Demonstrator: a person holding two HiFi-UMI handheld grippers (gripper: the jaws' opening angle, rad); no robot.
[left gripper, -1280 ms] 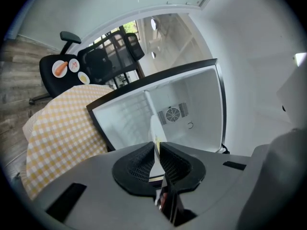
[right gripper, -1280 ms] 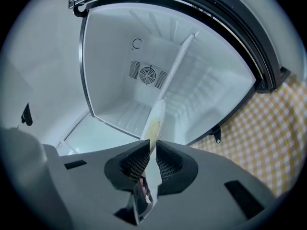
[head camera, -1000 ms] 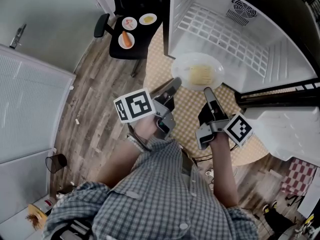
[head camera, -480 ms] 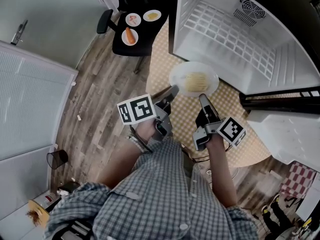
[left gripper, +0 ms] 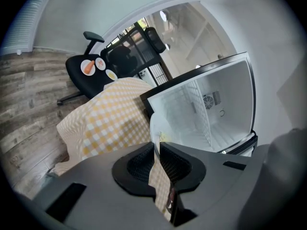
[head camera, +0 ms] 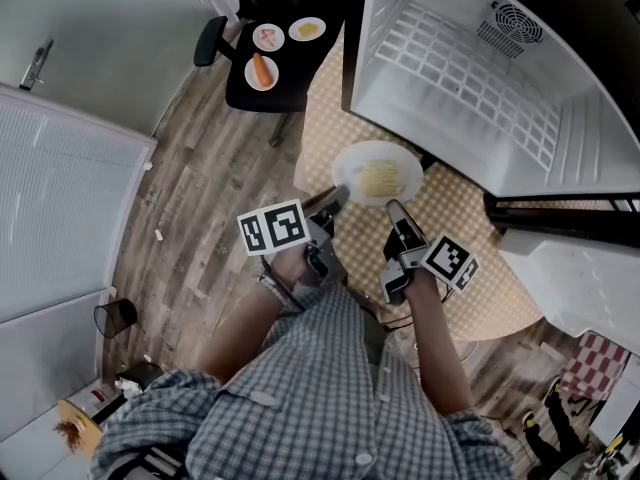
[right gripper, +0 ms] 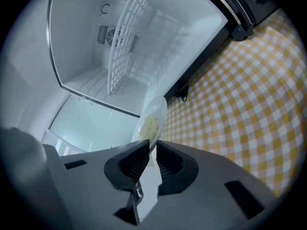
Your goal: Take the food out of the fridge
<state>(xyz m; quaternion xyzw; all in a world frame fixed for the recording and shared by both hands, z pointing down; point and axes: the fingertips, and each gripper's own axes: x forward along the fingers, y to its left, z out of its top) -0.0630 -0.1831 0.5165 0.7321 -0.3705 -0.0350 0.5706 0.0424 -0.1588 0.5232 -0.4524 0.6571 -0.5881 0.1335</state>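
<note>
White plate (head camera: pixel 347 166) with a pale yellow heap of food (head camera: pixel 379 178) sits between your two claws, outside the fridge (head camera: pixel 480 78) and over the yellow-checked cloth (head camera: pixel 455 228) that covers the counter (head camera: pixel 500 308). Your left claw (head camera: pixel 335 198) meets the plate's near-left rim. In the left gripper view its jaws stand nearly together, with only a thin slit between them, and the white rim runs into that slit. Your right claw (head camera: pixel 394 211) meets the near-right rim. The right gripper view shows the plate edge-on, pinched between the two dark pads, with the food just past them.

The fridge door is wide open up and to the right of the plate. You look into a white interior with a wire shelf (head camera: pixel 470 63) and a round fan grille (head camera: pixel 510 23) at the back.

Farther off, at the top of the head view, a black office chair (head camera: pixel 285 83) stands on the wood-plank floor (head camera: pixel 210 198) and carries three small plates (head camera: pixel 260 70). The nearest of them holds an orange piece. The chair is well apart from the plate you hold.
</note>
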